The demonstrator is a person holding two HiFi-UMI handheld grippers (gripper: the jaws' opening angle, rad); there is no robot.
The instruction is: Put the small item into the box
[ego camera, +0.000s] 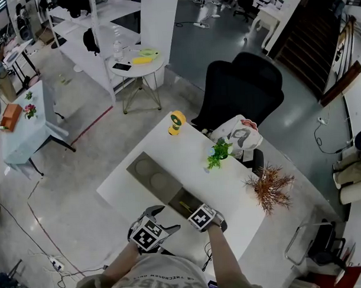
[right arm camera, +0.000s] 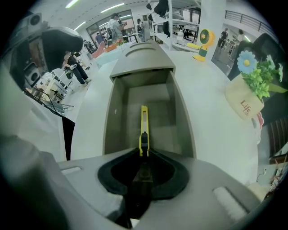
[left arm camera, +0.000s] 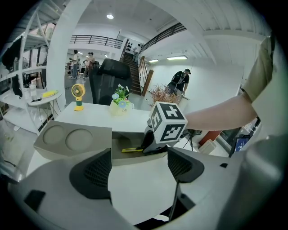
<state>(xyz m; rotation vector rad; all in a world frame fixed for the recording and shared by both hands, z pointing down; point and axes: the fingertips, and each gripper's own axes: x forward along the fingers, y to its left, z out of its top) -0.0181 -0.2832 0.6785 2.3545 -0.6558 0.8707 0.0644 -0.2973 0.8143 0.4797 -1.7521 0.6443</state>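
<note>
A slim yellow utility knife (right arm camera: 144, 128) is the small item; my right gripper (right arm camera: 144, 155) is shut on its rear end. The knife points steeply down into the open compartment of the grey box (right arm camera: 115, 117). I cannot tell whether its tip touches the box floor. In the head view the right gripper (ego camera: 193, 211) hangs over the box (ego camera: 160, 183), with the knife (ego camera: 185, 204) showing inside. My left gripper (left arm camera: 139, 168) stands open and empty above the white table, just short of the box (left arm camera: 74, 139). From there the right gripper (left arm camera: 151, 145) and the knife (left arm camera: 131, 149) show.
The box lid part has two round recesses (ego camera: 151, 174). On the table (ego camera: 135, 189) stand a yellow fan (ego camera: 176, 121), a small potted green plant (ego camera: 218, 153) and a dried brown plant (ego camera: 269, 184). A black chair (ego camera: 243, 88) stands behind the table.
</note>
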